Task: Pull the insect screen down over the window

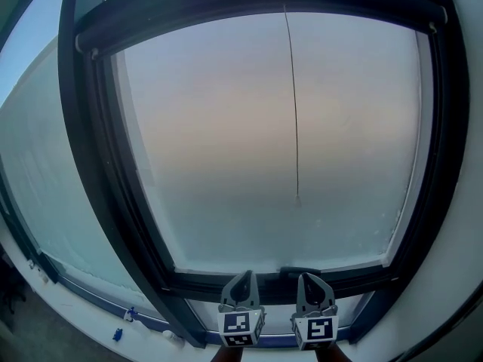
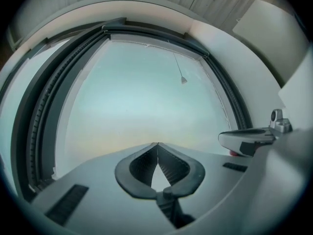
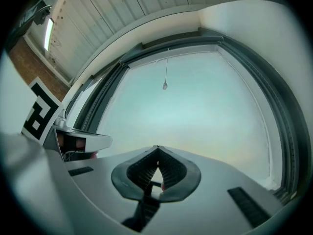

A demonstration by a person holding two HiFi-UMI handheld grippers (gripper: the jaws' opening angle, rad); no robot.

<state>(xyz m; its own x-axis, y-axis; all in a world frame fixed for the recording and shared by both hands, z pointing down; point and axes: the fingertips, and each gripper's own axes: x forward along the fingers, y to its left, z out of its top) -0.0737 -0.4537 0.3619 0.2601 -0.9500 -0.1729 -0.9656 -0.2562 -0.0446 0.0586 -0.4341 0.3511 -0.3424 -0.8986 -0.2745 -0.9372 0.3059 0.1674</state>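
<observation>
A large window in a dark frame [image 1: 98, 164] fills the head view. A dark bar [image 1: 256, 10] runs along its top, and a thin pull cord [image 1: 293, 111] hangs from it, ending in a small knob [image 1: 298, 200] at mid-pane. The knob also shows in the left gripper view [image 2: 183, 80] and the right gripper view [image 3: 165, 86]. My left gripper [image 1: 242, 276] and right gripper [image 1: 310, 277] stand side by side, low before the bottom rail [image 1: 302, 274]. Both are shut with nothing between the jaws [image 2: 157, 144] [image 3: 157, 148]. Both point at the pane, well below the knob.
A second pane [image 1: 38, 179] adjoins on the left. Below it runs a white sill [image 1: 90, 330] with small blue bits [image 1: 118, 334]. White wall [image 1: 468, 202] borders the frame on the right. A slatted ceiling [image 3: 122, 9] shows above.
</observation>
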